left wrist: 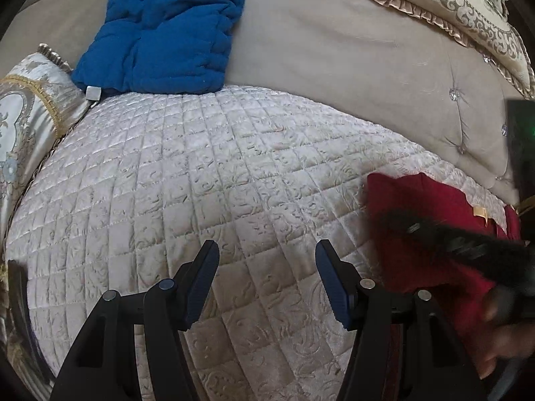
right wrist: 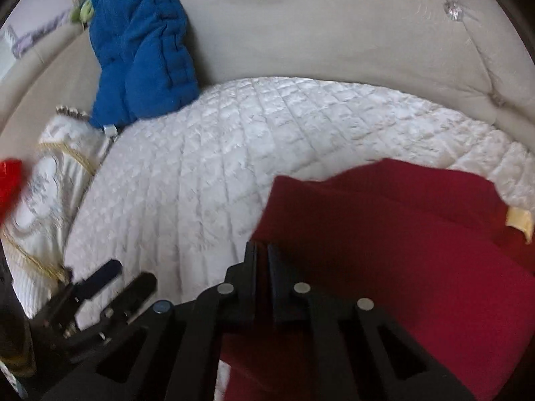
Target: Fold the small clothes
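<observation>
Jaws wide apart on the left gripper (left wrist: 267, 250), hovering over a quilted white cover (left wrist: 207, 173) on a beige sofa (left wrist: 317, 43). Right gripper (right wrist: 262, 250) pinched onto the edge of a red garment (right wrist: 401, 234) at the cover's right side; blue jacket (left wrist: 160, 30) slumped behind.

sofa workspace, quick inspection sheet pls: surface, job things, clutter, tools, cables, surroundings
surface: quilted white cover over the sofa seat, lying flat.
job's things: red garment bunched at the right, tan tag showing.
clutter: blue padded cloth propped against the backrest; red item at the far left, blurred.
grippers: left tool open above the bare cover; right tool shut at the garment's edge, grip on cloth not confirmed.
cables: nothing seen.
surroundings: beige tufted backrest; ornate cushions at left and upper right.
</observation>
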The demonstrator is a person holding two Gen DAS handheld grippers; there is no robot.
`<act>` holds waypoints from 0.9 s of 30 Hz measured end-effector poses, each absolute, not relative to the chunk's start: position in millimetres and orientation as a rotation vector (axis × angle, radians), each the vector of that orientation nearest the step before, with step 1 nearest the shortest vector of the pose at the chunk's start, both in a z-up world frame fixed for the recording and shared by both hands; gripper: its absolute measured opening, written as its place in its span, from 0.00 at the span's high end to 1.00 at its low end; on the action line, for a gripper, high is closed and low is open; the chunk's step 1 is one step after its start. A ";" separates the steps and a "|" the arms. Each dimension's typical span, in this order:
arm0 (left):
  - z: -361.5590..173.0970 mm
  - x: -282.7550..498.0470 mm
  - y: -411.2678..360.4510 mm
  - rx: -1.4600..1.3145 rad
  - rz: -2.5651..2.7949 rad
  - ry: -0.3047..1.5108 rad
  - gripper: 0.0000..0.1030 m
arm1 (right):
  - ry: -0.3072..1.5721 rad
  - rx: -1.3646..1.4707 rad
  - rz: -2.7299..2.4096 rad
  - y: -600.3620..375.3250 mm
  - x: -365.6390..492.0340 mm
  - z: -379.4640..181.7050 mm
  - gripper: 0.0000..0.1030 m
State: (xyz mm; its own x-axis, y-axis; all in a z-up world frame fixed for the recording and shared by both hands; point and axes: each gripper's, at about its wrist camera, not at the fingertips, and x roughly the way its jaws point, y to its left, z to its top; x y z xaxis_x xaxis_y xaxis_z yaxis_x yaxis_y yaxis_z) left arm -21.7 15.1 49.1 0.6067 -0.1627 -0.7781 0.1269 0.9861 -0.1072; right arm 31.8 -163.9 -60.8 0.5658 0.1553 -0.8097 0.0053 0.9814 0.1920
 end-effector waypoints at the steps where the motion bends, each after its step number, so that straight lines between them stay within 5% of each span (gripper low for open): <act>1: 49.4 -22.2 14.0 -0.041 -0.174 0.903 0.62 | 0.981 0.169 0.079 -160.6 33.4 -66.8 0.94; 4: 51.0 -24.2 8.2 -0.023 -0.190 0.891 0.62 | 0.949 0.226 0.118 -167.8 19.5 -59.1 0.88; 7: 54.1 -25.5 3.2 -0.042 -0.225 0.877 0.62 | 0.918 0.276 0.122 -189.2 -12.5 -38.5 0.57; 8: 54.8 -26.3 1.1 -0.047 -0.239 0.874 0.62 | 0.898 0.251 0.095 -195.8 -20.4 -33.2 0.55; 17: 52.1 -31.4 -32.9 -0.053 -0.354 0.897 0.62 | 0.927 0.288 -0.269 -326.2 -106.4 -49.7 0.52; 21: 39.5 -33.9 -53.7 0.042 -0.362 0.919 0.62 | 0.856 0.317 -0.190 -334.3 -133.6 -16.2 0.52; 25: 37.6 -34.2 -55.4 0.043 -0.364 0.921 0.62 | 0.747 0.243 -0.356 -363.5 -159.5 24.4 0.35; 27: 37.7 -33.9 -54.3 0.036 -0.363 0.923 0.62 | 0.743 0.271 -0.424 -384.6 -160.6 29.4 0.35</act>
